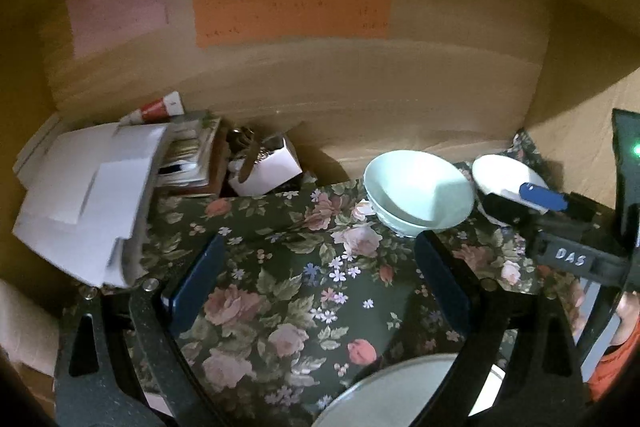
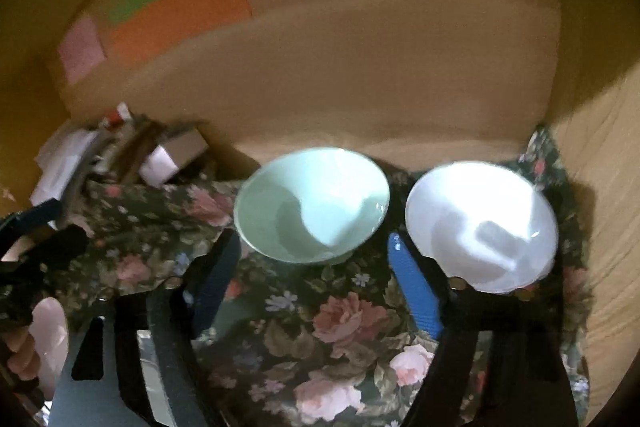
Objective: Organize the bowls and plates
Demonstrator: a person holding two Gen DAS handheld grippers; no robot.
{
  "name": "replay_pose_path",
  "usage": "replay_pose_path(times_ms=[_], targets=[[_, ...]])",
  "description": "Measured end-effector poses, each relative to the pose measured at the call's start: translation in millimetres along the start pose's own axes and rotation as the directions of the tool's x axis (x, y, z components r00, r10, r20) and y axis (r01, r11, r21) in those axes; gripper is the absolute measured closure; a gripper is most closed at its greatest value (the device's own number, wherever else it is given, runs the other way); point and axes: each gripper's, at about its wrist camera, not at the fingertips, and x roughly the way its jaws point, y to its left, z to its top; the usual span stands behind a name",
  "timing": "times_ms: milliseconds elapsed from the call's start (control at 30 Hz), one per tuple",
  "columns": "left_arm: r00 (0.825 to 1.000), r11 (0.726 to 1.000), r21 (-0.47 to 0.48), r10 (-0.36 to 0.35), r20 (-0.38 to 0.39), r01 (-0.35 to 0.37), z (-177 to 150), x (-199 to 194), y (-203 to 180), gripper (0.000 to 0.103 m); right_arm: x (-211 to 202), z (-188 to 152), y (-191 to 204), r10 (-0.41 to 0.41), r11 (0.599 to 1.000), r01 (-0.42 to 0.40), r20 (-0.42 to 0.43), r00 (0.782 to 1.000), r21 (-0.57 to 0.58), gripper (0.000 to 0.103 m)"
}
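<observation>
While both pairs of jaws stand wide apart and hold nothing, the two bowls wait at the far side of the cloth. The left gripper (image 1: pixel 320 263) has only the flowered tablecloth (image 1: pixel 280 291) between its blue pads. The right gripper (image 2: pixel 316 267) is also spread wide, and the green bowl (image 2: pixel 312 205) sits just beyond its fingertips, a little to the left of the middle of the gap. The right pad (image 2: pixel 416 291) lies between this bowl and the white bowl (image 2: pixel 480 227), very near the white rim; I cannot tell if it touches.

In the left wrist view the green bowl (image 1: pixel 418 195) stands far and to the right, and the white bowl (image 1: pixel 506 175) is beside it, partly hidden by the right gripper (image 1: pixel 536 197). The two bowls are near each other, both upright, with a dark gap between them. At the near edge of the same view a pale plate (image 1: pixel 400 391) shows, partly under the right finger of the left gripper.

To the far left there is a heap of white papers (image 1: pixel 88 195) and a small open box (image 1: pixel 268 167), against the brown wall with coloured paper sheets (image 1: pixel 288 13).

In my judgement the task is at an early point: the bowls are not stacked, the plate lies apart from them, and nothing is gripped. What is left is probably to bring the bowls together and put the plate in its place.
</observation>
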Motion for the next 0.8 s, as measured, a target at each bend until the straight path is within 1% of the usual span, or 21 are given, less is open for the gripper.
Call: replay_pose_path(times_ms=[167,267,367,400,533,600,733,800], targets=[[0.999,1.000,0.002,0.006,-0.053,-0.006,5.0,30.1,8.7,0.007,35.9,-0.5,-15.5,0.002,0.998,0.003,-0.090,0.996,0.057,0.050],[0.996,1.000,-0.003,0.005,-0.091,-0.005,6.4,44.9,13.1,0.007,52.5,-0.3,-21.3,-0.005,0.997,0.015,-0.131,0.991,0.076,0.057],[0.993,1.000,-0.001,0.009,-0.121,-0.009,6.2,57.0,14.4,0.007,65.4,-1.6,-24.6,-0.007,0.996,0.022,-0.159,0.987,0.089,0.058],[0.992,1.000,0.007,0.016,-0.128,-0.015,6.0,59.9,14.2,0.007,68.3,-1.9,-25.2,-0.008,0.996,0.023,-0.161,0.987,0.091,0.060],[0.989,0.998,0.052,0.044,-0.140,-0.037,5.9,70.1,12.8,0.007,74.1,-2.7,-23.1,-0.030,0.995,0.044,-0.165,0.986,0.085,0.058],[0.989,0.997,0.057,0.053,-0.138,-0.045,6.7,72.6,13.3,0.007,79.0,-2.4,-22.0,-0.033,0.996,0.048,-0.176,0.984,0.081,0.058],[0.987,0.998,0.042,0.043,-0.152,-0.037,5.9,79.7,17.3,0.007,89.8,-2.7,-24.4,-0.015,0.995,0.036,-0.212,0.977,0.095,0.058],[0.987,0.999,0.032,0.033,-0.159,-0.029,5.3,83.0,18.8,0.007,94.8,-3.4,-26.8,-0.001,0.994,0.027,-0.231,0.973,0.109,0.062]])
